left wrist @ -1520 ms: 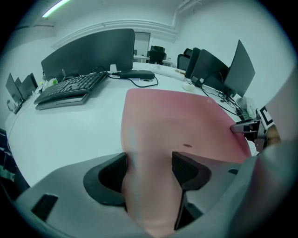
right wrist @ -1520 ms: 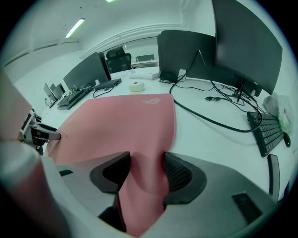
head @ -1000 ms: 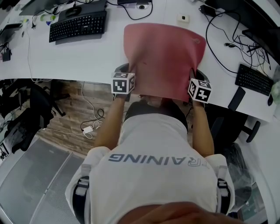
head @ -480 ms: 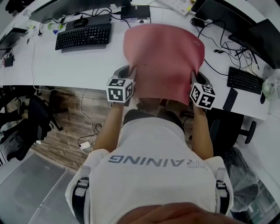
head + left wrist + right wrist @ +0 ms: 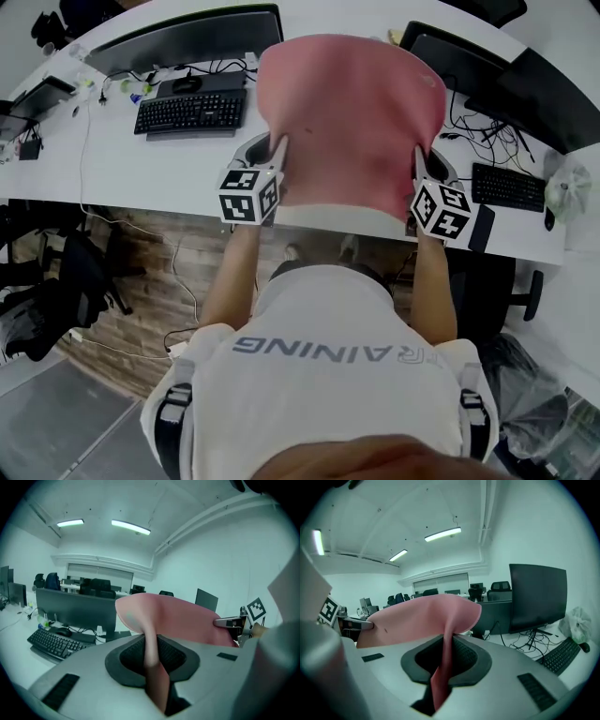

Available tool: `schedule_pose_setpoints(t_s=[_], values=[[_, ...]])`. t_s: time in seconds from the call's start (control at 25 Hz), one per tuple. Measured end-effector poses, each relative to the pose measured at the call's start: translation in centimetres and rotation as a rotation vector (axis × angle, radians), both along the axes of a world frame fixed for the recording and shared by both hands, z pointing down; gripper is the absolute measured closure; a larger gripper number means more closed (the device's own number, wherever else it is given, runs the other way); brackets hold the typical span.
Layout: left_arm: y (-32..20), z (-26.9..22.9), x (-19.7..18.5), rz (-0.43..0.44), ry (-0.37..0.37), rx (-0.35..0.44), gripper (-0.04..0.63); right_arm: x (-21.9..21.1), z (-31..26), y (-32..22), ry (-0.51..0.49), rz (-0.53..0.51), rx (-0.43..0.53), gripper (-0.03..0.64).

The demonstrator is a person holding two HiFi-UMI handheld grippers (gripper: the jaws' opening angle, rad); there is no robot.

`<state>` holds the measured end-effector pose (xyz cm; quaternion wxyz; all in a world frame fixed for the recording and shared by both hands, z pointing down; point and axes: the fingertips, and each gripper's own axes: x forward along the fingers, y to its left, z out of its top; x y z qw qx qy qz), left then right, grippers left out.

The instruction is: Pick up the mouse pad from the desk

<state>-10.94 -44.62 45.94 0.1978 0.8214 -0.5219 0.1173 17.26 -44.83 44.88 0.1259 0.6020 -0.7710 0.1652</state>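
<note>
Light: bright, even, from ceiling strip lights (image 5: 131, 527).
Glare: white counter (image 5: 141, 169) washed pale.
Edges: fisheye bending, dark corners.
Tint: gripper views greenish.

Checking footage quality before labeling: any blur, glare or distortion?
Head view: fisheye curves the desk, even light, no glare. Left gripper view: dark round vignette, teal cast, pad soft up close. Right gripper view: same vignette, ceiling lights bright.

White T-shirt (image 5: 328, 309); grey printed lettering (image 5: 333, 348); dark straps (image 5: 173, 412) at both shoulders
</note>
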Motion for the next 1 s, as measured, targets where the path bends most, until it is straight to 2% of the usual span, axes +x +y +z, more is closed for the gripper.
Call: schedule_pose_setpoints(t_s=[0.36, 0.52, 0.72, 1.0], values=[[0.3, -12.1, 1.0, -0.003, 0.013, 0.284, 0.503, 0.7, -12.0, 0.7, 0.003, 0.017, 0.293, 0.558], [0.8, -16.0, 1.3, -0.013, 0.021, 0.386, 0.503, 1.3, -16.0, 1.5, -0.008, 0.025, 0.392, 0.558], [1.0, -17.9, 1.2, -0.022, 0.033, 0.429, 0.503, 0.8, -18.5, 1.8, 0.024, 0.015, 0.453, 0.558], [0.5, -17.2, 1.1, -0.037, 0.045, 0.421, 0.502, 0.5, -18.3, 1.0, 0.023, -0.002, 0.448, 0.558]])
